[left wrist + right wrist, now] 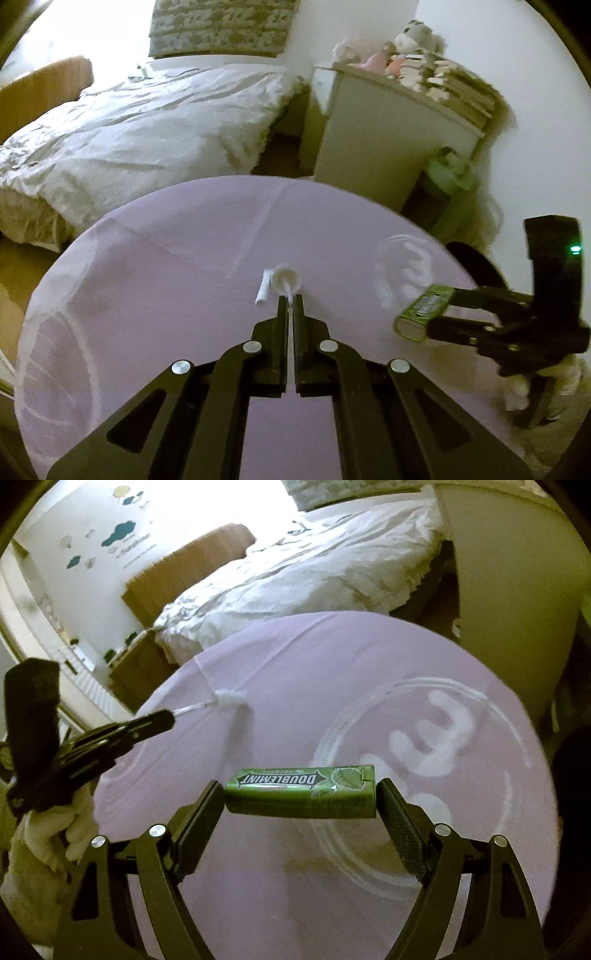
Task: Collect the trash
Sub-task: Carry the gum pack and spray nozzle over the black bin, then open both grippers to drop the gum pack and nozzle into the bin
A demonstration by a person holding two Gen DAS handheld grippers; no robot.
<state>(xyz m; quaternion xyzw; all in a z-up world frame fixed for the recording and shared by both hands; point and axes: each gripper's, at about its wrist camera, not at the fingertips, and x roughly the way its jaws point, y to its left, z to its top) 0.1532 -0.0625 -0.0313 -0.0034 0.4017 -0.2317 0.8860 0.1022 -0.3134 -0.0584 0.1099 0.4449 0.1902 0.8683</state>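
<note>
Right tongs (300, 801): clamped endwise on green gum pack (301, 792), clear above the desk (295, 672); end-grip may slip. Left tongs (290, 306): together, pinching white wrapper scrap (282, 282) by thin tail; may tear loose. Beyond: bed (147, 122).

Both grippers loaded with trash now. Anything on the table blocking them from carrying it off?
Nothing visible does. The left gripper is shut on a small white wrapper, the right gripper holds the green gum pack end to end, both above bare purple tablecloth. No bin shows in either view, so that path can't be checked.
</note>
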